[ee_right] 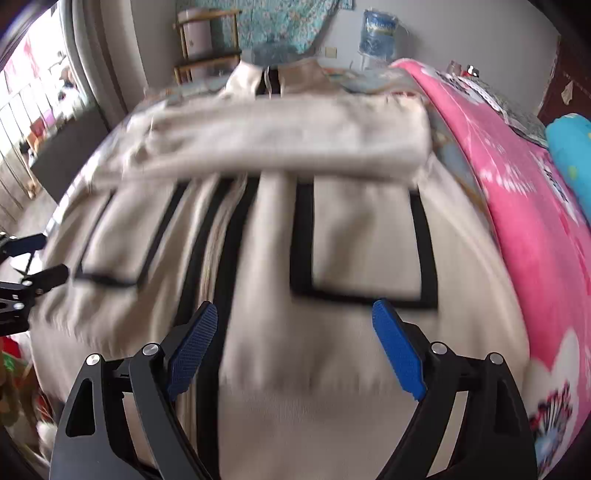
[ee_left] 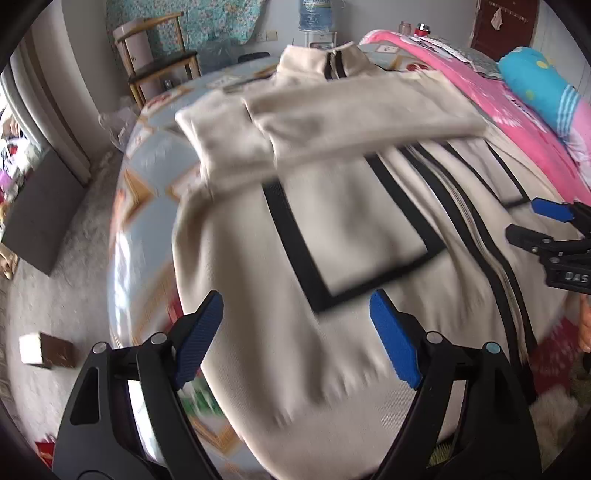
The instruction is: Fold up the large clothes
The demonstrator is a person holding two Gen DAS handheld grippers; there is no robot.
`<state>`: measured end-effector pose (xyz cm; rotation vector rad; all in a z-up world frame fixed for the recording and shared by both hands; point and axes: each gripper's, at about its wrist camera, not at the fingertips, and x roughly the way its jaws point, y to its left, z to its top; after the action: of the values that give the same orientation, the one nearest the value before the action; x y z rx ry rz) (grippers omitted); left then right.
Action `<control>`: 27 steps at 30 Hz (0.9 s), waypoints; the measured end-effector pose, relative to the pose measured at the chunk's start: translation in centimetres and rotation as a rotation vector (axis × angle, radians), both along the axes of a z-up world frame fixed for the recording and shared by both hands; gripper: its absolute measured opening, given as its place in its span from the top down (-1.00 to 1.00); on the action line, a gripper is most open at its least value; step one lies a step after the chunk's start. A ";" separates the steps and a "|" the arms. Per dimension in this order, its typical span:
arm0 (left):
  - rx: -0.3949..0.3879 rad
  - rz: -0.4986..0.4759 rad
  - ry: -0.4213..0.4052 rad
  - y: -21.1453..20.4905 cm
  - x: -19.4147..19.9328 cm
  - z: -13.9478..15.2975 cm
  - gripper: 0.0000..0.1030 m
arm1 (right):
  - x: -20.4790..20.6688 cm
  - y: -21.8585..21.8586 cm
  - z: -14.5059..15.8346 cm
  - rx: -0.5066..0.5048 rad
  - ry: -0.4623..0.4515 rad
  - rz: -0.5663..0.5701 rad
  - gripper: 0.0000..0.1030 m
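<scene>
A cream zip jacket (ee_left: pixel 343 236) with black-trimmed pockets lies flat on the bed, collar at the far end. Both sleeves (ee_left: pixel 332 122) are folded across its chest. My left gripper (ee_left: pixel 297 332) hangs open above the jacket's lower left part, with nothing between its blue pads. The right gripper (ee_left: pixel 535 221) shows at the right edge of that view. In the right wrist view the jacket (ee_right: pixel 332 236) fills the frame, its folded sleeves (ee_right: pixel 280 136) across the top. My right gripper (ee_right: pixel 293 339) stands open above the hem near the right pocket, holding nothing. The left gripper (ee_right: pixel 37 258) shows at the left edge.
A pink blanket (ee_right: pixel 524 206) and a blue pillow (ee_left: pixel 535 81) lie along the bed's right side. A patterned bedsheet (ee_left: pixel 147 206) shows left of the jacket. A wooden chair (ee_left: pixel 159 62) and a water bottle (ee_right: pixel 378 35) stand by the far wall. A small box (ee_left: pixel 44 350) lies on the floor.
</scene>
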<state>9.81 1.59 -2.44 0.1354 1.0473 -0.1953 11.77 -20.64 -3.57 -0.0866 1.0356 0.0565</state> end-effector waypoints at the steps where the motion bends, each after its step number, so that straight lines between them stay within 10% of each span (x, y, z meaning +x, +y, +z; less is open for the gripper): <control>1: -0.003 0.000 -0.001 0.1 -0.8 -0.2 -0.51 | -0.6 -0.1 -0.3 0.001 0.000 0.002 -0.63; 12: -0.046 0.023 -0.021 2.8 -10.8 -1.0 -0.50 | -3.2 -1.3 -2.2 0.095 -0.059 -0.064 -0.88; 27: -0.552 0.221 0.090 6.9 -11.5 -5.1 -0.03 | -5.0 -2.0 -2.1 0.110 -0.076 -0.050 -0.88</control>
<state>-1.69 8.47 -7.50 -0.4898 1.0543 -0.2839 6.73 -22.63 -5.69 0.0369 0.9560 0.0645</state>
